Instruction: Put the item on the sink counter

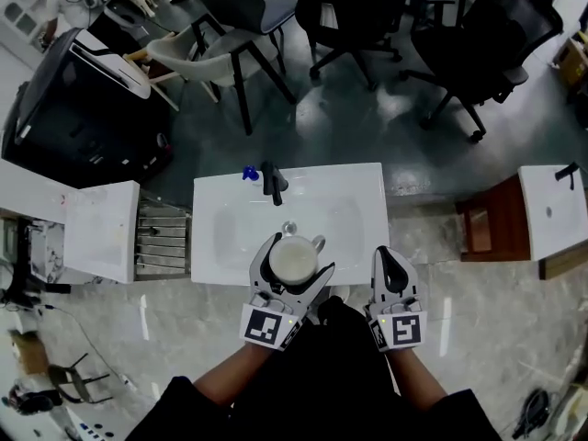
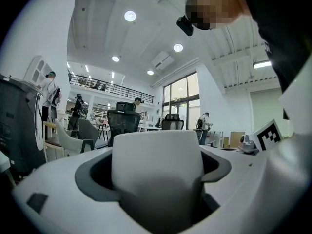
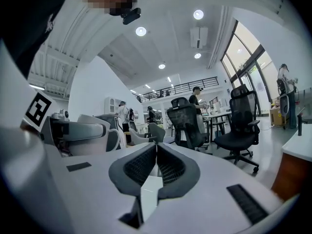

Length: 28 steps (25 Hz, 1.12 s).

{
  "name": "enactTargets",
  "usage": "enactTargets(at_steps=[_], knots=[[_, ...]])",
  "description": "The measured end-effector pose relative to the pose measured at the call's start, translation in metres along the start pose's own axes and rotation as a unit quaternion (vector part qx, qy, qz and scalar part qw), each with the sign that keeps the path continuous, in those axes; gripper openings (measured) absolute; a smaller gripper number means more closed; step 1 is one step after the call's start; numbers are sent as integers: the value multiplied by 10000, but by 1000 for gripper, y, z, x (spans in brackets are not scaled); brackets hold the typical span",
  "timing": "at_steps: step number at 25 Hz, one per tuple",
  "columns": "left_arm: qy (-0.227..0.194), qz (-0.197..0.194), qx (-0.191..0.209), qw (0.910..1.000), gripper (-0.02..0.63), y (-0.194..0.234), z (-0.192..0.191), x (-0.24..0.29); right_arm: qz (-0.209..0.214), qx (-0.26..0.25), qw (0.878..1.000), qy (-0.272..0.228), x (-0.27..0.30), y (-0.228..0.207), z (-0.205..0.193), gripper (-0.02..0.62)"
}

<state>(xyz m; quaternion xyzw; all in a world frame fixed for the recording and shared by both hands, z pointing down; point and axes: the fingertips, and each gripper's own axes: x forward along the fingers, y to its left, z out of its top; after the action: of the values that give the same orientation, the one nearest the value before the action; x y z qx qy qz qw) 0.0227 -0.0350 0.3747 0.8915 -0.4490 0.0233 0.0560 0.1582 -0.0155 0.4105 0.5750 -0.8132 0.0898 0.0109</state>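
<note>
White sink counter (image 1: 363,186) spans the middle of the scene. The left gripper (image 1: 294,257) is at its near edge, jaws clamped on either side of a white mug (image 1: 292,259). The right gripper (image 1: 390,254) is just to the right, jaws pressed together on nothing. The mug sits over the basin's near rim, handle far-right. A black faucet (image 1: 274,184) stands at the far edge.

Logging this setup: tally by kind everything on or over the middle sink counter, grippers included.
White cup: 1
Black faucet: 1
Small blue item: 1
Drain: 1
Grippers: 2, the left gripper with its jaws on the cup, the right gripper with its jaws together
Total: 6
</note>
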Motion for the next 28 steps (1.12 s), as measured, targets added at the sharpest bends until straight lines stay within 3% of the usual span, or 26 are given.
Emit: enactTargets(at_steps=[13, 18, 22, 28], knots=[[212, -54, 26, 9998, 477, 17, -24, 51, -19, -85, 9998, 158, 39, -28, -3, 32], [103, -209, -202, 9995, 477, 24, -26, 80, -224, -16, 9996, 180, 56, -51, -1, 32], [50, -292, -20, 9996, 477, 32, -29, 105, -291, 1, 9993, 221, 74, -57, 2, 32], [41, -239, -66, 9997, 477, 53, -49, 142, -60, -75, 9990, 443, 114, -51, -3, 32]])
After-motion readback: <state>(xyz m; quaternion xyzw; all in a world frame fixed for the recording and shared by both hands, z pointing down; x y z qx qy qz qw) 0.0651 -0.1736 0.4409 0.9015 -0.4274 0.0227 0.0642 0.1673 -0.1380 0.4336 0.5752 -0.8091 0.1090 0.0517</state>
